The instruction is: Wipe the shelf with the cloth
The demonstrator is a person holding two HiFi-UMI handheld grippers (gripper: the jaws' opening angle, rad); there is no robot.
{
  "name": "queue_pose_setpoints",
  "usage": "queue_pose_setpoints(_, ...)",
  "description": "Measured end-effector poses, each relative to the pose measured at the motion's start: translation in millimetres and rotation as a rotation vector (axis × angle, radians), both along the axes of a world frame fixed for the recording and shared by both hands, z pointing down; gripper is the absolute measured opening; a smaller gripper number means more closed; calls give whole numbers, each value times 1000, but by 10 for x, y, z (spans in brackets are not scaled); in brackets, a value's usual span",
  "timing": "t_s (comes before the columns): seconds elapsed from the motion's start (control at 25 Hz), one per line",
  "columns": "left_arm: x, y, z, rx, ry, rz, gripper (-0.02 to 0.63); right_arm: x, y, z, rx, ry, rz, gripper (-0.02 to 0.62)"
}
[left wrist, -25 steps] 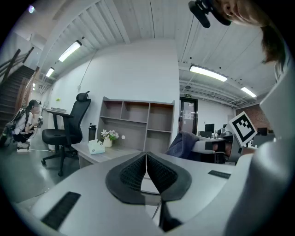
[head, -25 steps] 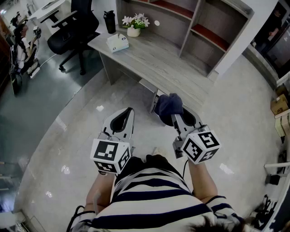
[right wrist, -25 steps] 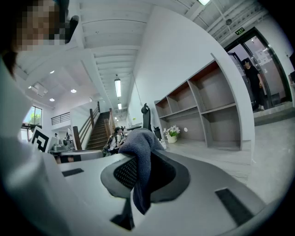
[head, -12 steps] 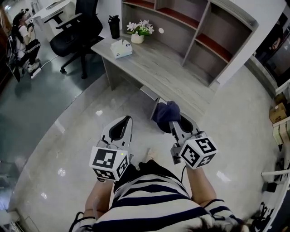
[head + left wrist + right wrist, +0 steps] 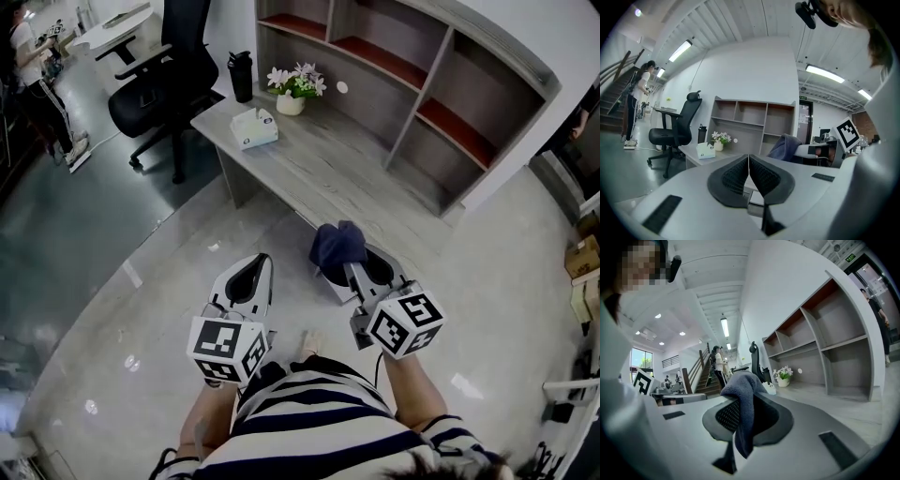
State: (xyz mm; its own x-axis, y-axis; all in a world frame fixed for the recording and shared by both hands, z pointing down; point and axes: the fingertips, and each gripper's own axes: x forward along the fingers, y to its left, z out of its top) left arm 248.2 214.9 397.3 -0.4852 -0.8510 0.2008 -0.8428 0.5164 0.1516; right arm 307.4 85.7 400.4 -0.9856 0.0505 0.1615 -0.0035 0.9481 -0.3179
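Holding my left gripper (image 5: 253, 272) over the floor, I have its jaws pressed together on nothing. Beside it, my right gripper (image 5: 359, 272) is clamped on the dark blue cloth (image 5: 337, 246), near the desk (image 5: 328, 159) edge. Farther right, the shelf (image 5: 422, 98) stands well apart (no contact yet), so I judge that no wiping is done and every compartment is left.

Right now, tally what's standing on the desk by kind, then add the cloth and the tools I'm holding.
Tissue box: 1
Flowerpot with flowers: 1
Black bottle: 1
Dark blue cloth: 1, clamped in the right tool
Tools: 2, counting the left tool, shut on nothing
Total: 6
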Motion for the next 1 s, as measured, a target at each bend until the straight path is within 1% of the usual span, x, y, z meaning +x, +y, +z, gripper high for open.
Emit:
queue_pose_setpoints(0.2,-260,-277,13,3,24,-15,18,-300,-240,4,-3,1,-39,58)
queue_pose_setpoints(0.36,-387,-447,42,0,49,-24,18,-425,-388,-4,-4,-4,-62,57)
queue_pose_setpoints(0.72,-551,-921,97,-19,71,-19,19,-609,-810,28,-21,-11,-90,57)
queue_pose_setpoints(0.88,-598,-1049,133,-48,64,-10,19,-679,-951,38,-34,-15,-86,57)
queue_pose_setpoints(1.0,-633,-1113,157,-51,80,-6,18,-722,-1015,62,-44,-14,-85,58)
